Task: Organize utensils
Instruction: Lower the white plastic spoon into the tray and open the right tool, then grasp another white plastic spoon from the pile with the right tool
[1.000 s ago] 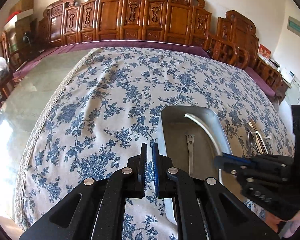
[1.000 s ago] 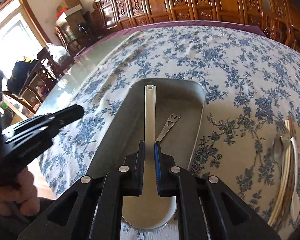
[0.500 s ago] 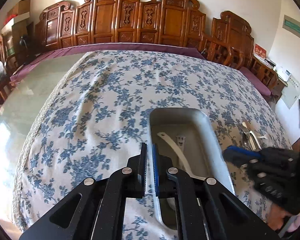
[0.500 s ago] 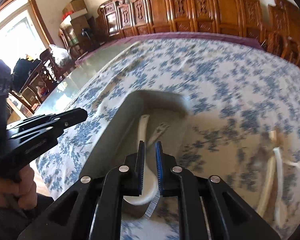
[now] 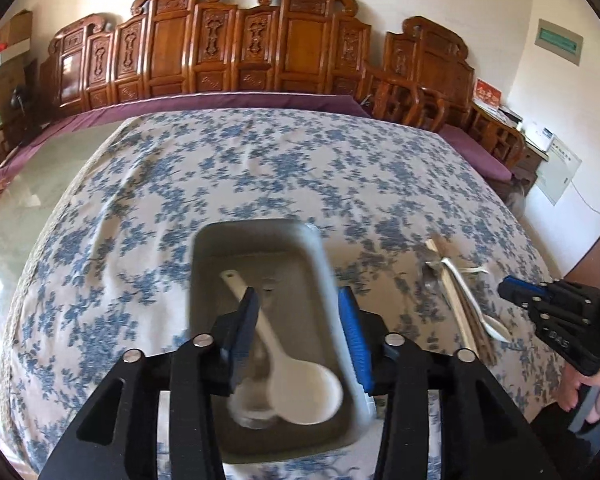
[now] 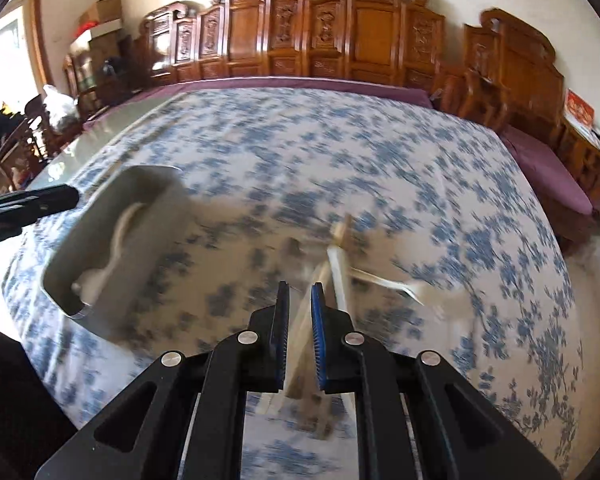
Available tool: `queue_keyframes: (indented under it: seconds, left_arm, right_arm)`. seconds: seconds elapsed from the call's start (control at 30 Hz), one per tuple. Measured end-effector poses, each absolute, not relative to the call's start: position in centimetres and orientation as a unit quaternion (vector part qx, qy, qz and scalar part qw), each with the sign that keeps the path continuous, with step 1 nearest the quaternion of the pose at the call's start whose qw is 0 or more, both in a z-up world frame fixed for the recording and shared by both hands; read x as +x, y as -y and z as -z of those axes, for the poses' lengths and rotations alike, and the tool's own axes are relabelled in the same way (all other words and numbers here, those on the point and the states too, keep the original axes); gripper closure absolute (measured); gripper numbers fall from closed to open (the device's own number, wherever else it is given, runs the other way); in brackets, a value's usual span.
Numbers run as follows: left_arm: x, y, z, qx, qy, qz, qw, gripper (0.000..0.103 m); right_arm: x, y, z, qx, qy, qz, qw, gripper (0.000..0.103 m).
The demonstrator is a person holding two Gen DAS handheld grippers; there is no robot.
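A grey metal tray (image 5: 256, 227) lies on the blue-flowered tablecloth. In it are a white spoon (image 5: 300, 392) and a blurred metal utensil (image 5: 250, 402). My left gripper (image 5: 300, 316) hovers above the tray's right rim; its jaws are opening with nothing gripped between them. To the right of the tray a loose pile of utensils (image 5: 460, 300) rests on the cloth, chopsticks and white pieces among them. My right gripper (image 6: 299, 292) hangs over that utensil pile (image 6: 340, 264), jaws shut to a narrow slit and holding nothing. The tray (image 6: 152, 184) is at its left.
Carved wooden chairs (image 5: 256, 40) line the table's far side, behind a purple cloth edge (image 5: 220, 100). Bare glossy tabletop (image 5: 16, 192) shows left of the cloth. A person's hand (image 5: 596, 392) holds the right gripper (image 5: 506, 286) at the lower right.
My left gripper's jaws have spread apart and it now sits over the tray. My right gripper has swung right, from above the tray to above the utensil pile.
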State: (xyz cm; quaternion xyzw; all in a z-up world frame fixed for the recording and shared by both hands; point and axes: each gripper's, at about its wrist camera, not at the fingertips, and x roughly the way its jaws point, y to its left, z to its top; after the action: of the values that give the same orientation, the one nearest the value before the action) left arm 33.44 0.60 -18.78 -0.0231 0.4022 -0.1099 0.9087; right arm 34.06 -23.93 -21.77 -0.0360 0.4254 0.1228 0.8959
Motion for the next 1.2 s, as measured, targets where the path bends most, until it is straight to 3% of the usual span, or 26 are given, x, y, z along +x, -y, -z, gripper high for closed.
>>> queue_keyframes:
  seconds: [0.93, 1.0, 1.07, 1.2]
  left_arm:
    - [31.6, 8.0, 22.2, 0.034, -0.422, 0.147, 0.894, 0.058]
    - [31.5, 8.3, 22.4, 0.037, -0.424, 0.147, 0.893, 0.058]
    - [31.4, 8.5, 22.6, 0.04, -0.424, 0.146, 0.893, 0.058]
    - [31.1, 9.1, 22.9, 0.044, -0.427, 0.148, 0.891, 0.058]
  right_arm:
    - [35.9, 27.1, 28.6, -0.016, -0.475, -0.127, 0.87, 0.085]
    - [36.0, 27.3, 28.7, -0.006, -0.478, -0.129, 0.869, 0.085]
    - [36.2, 27.6, 28.7, 0.005, -0.481, -0.133, 0.867, 0.094]
    - [36.2, 28.5, 28.3, 0.015, -0.476, -0.133, 0.869, 0.095]
